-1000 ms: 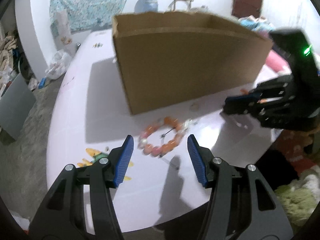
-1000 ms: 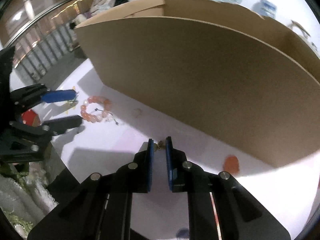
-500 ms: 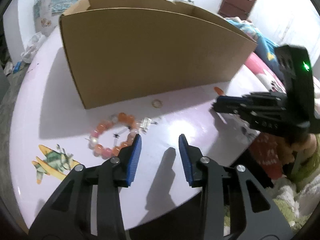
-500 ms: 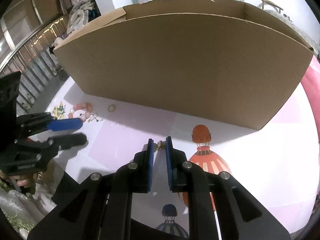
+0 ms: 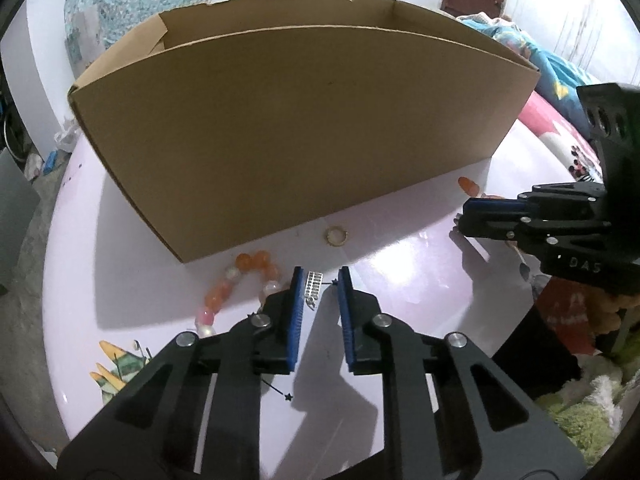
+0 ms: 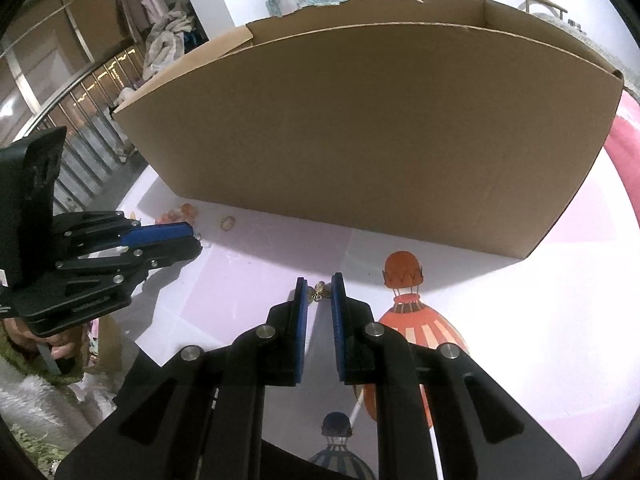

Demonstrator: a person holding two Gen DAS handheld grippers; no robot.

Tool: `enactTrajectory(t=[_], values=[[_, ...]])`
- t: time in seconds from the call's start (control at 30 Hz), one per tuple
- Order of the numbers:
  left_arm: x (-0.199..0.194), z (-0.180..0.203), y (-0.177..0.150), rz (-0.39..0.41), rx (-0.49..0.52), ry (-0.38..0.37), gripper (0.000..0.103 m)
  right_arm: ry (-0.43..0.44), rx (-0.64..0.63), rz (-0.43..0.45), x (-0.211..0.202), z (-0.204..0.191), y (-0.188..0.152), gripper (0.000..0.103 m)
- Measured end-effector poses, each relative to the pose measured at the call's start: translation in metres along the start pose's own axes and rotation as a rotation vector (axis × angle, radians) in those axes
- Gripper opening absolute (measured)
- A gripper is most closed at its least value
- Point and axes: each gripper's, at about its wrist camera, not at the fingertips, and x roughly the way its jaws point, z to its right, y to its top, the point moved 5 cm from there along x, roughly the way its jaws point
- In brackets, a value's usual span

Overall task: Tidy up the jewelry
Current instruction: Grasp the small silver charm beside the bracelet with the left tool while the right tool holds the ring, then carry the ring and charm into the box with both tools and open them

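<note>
A big open cardboard box (image 5: 304, 120) stands on the pale pink table (image 5: 400, 264). In front of it lie an orange and pink bead bracelet (image 5: 240, 280), a small gold ring (image 5: 336, 236) and a small silver rhinestone piece (image 5: 314, 288). My left gripper (image 5: 320, 284) points down at the table, its jaws closing around the silver piece, with a gap still showing at the right pad. My right gripper (image 6: 319, 286) is shut on a tiny gold butterfly charm (image 6: 319, 292), above the table near the box front. Each gripper shows in the other's view: right (image 5: 464, 220), left (image 6: 194, 240).
Printed pictures mark the tabletop: an orange balloon (image 6: 404, 276) and a plane (image 5: 116, 364). A thin black thread with a star (image 5: 288, 397) lies under my left gripper. The table's front edge is close. Bedding (image 5: 560, 76) lies to the right; a hand (image 6: 60, 348) holds the left gripper.
My left gripper has slid right, off the bead bracelet and onto the silver piece, and its jaws have narrowed a lot. The right gripper has shifted sideways and rolled, still holding the gold charm.
</note>
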Motion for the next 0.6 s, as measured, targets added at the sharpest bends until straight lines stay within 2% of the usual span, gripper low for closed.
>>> enactTrajectory(t=[0.33, 0.6], values=[[0.0064, 0.0078, 0.0065, -0.012, 0.033, 0.046, 0.005, 0.015, 0.006, 0.004, -0.0003, 0.0061, 0.0002, 0.012], [0.0051, 0.0061, 0.0070, -0.004, 0.032, 0.044, 0.004, 0.016, 0.006, 0.003, -0.0002, 0.0070, 0.0003, 0.012]])
